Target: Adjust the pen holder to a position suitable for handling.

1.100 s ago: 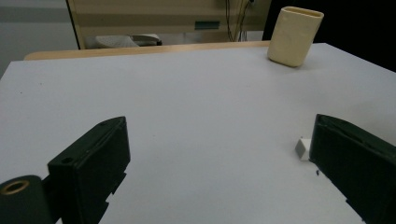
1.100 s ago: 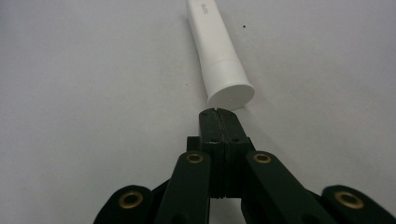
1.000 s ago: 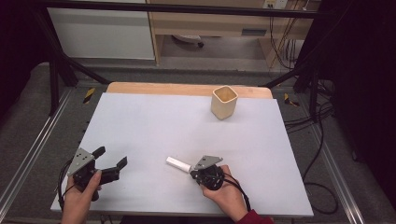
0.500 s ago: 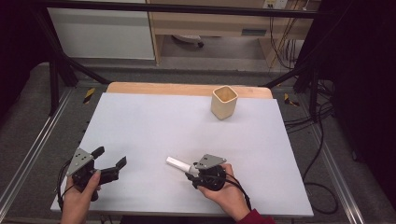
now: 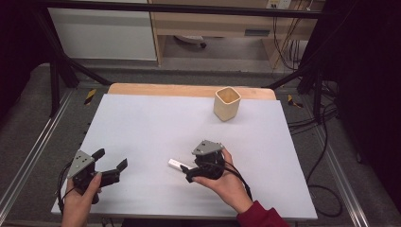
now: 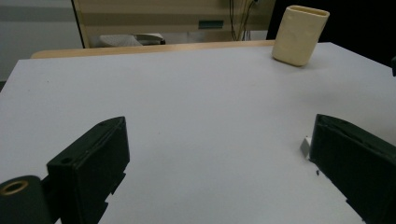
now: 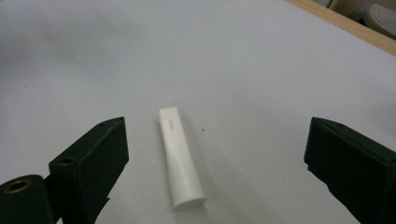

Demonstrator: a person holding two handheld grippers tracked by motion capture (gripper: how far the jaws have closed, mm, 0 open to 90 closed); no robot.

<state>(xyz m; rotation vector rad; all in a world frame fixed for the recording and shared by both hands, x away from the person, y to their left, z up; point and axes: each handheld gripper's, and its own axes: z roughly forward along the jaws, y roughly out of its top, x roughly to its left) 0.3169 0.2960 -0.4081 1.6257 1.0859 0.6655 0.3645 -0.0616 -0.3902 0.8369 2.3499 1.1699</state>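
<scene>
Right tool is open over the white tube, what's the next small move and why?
Probably lower the right tool straight down around the white tube. Its jaws have just been opening and stand wide on either side, the tube lies flat on the table, untouched.

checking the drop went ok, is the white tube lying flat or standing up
Lying flat: the small white plastic tube rests lengthwise on the white table, between the open right claw jaws, touching neither.

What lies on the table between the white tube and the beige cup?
Nothing: in the high view the stretch of white table between the white tube and the beige cup is bare.
</scene>
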